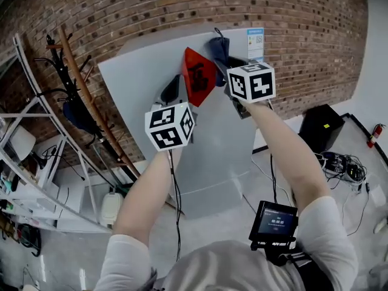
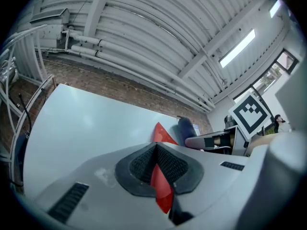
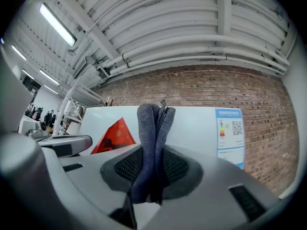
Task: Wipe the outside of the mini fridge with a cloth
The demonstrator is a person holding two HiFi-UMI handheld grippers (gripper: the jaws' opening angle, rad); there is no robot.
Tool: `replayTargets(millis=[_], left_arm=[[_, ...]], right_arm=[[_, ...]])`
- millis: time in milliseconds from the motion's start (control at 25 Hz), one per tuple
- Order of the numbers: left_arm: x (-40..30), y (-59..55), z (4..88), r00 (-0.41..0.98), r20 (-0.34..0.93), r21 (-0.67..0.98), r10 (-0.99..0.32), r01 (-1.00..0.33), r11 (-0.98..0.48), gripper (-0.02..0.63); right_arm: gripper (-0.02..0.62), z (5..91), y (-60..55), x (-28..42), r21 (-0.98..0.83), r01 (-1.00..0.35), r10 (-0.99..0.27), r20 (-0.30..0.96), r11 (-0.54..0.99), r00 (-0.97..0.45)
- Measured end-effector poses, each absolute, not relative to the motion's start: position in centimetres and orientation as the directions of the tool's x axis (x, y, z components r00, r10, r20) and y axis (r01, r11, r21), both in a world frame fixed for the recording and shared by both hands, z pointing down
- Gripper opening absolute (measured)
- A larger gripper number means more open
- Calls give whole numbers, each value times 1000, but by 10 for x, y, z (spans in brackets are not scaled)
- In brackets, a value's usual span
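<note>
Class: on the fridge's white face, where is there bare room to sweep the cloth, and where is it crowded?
Bare: the fridge face from its left edge to the red sheet, and the lower face below the arms. Crowded: top middle, where the sheet in the left gripper, the cloth in the right gripper and the label sit close.

The right hand-held gripper [image 1: 225, 56] holds a dark cloth [image 1: 218, 46] against the grey mini fridge [image 1: 139, 77], beside a red sheet [image 1: 199, 74].

I see a brick wall [image 1: 121, 11] ahead, a white shelf rack [image 1: 36, 193] at my left, and a black box [image 1: 321, 128] and tangled cables [image 1: 342, 165] at my right.
</note>
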State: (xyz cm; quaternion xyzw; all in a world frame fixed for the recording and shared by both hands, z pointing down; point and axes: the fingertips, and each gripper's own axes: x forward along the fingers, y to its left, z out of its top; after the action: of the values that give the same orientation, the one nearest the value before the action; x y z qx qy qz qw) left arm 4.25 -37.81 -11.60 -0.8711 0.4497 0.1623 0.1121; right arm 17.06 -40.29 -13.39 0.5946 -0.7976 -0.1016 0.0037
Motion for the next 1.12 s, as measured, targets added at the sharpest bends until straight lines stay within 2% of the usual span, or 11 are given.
replayTargets(millis=[320, 640, 960, 1120], left_arm=[[92, -381, -109, 559, -378, -45, -738, -807, -588, 0], [112, -385, -104, 572, -362, -33, -737, -797, -602, 0], [106, -394, -98, 577, -352, -21, -737, -792, -610, 0], [89, -387, -90, 582, -363, -28, -727, -787, -616, 0]], right_arm=[[104, -136, -402, 259, 123, -974, -969, -138, 188, -205], [104, -138, -401, 306, 85, -987, -978, -149, 137, -148], [104, -137, -404, 308, 78, -992, -982, -155, 95, -106], [104, -125, -391, 278, 69, -988, -976, -156, 141, -150]])
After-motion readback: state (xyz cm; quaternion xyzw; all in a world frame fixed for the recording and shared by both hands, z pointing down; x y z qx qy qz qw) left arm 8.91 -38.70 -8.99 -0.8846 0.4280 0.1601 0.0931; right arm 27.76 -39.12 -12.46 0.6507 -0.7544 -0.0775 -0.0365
